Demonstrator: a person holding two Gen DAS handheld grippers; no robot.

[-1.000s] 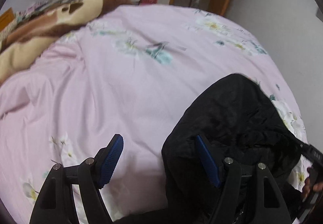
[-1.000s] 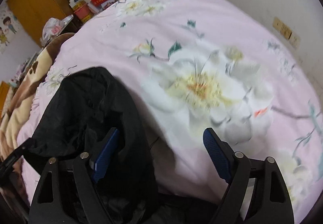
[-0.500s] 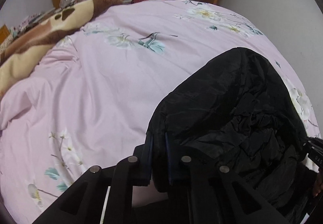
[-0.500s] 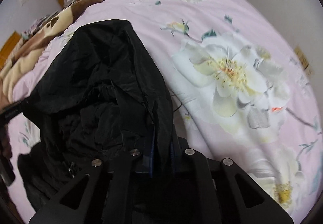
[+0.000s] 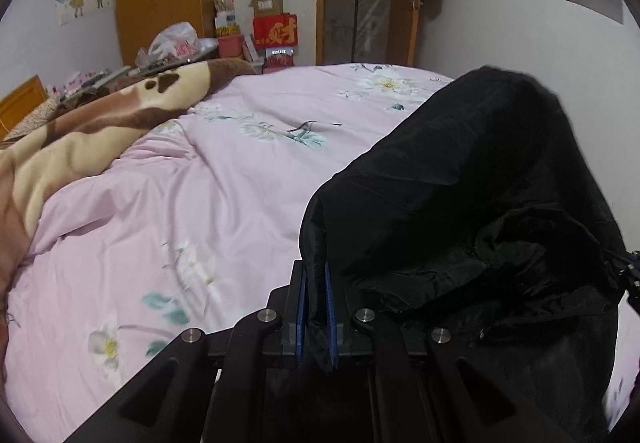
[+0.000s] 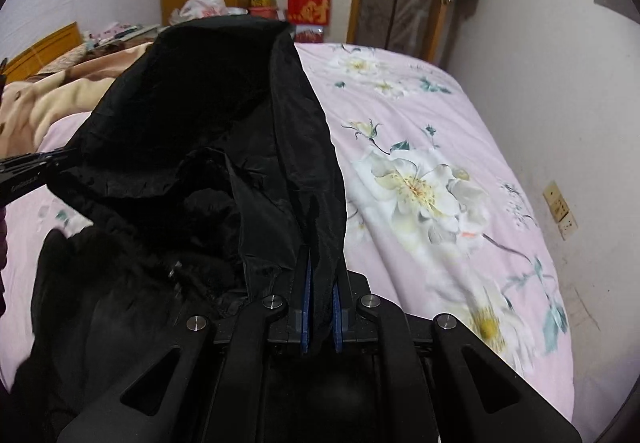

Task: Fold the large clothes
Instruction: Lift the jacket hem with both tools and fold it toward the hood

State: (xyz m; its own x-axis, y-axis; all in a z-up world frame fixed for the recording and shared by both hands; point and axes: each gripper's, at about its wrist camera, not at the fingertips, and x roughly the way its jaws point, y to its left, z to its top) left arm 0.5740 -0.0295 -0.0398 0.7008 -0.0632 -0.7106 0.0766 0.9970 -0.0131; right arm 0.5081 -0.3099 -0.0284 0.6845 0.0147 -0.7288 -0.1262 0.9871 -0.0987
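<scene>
Over the pink bed (image 5: 192, 211), both grippers' fingers (image 5: 329, 295) (image 6: 307, 283) clench the black coat's (image 5: 480, 183) edges, lifted; folding looks barely begun.

Garment (image 5: 460, 179) on bedsheet (image 5: 200, 203); blanket (image 5: 80, 131) at left; boxes (image 5: 276, 29) behind bed.

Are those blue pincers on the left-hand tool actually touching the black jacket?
Touching. In the left wrist view, the left gripper has its blue pads closed on an edge of the black jacket, with cloth pinched between them.
</scene>
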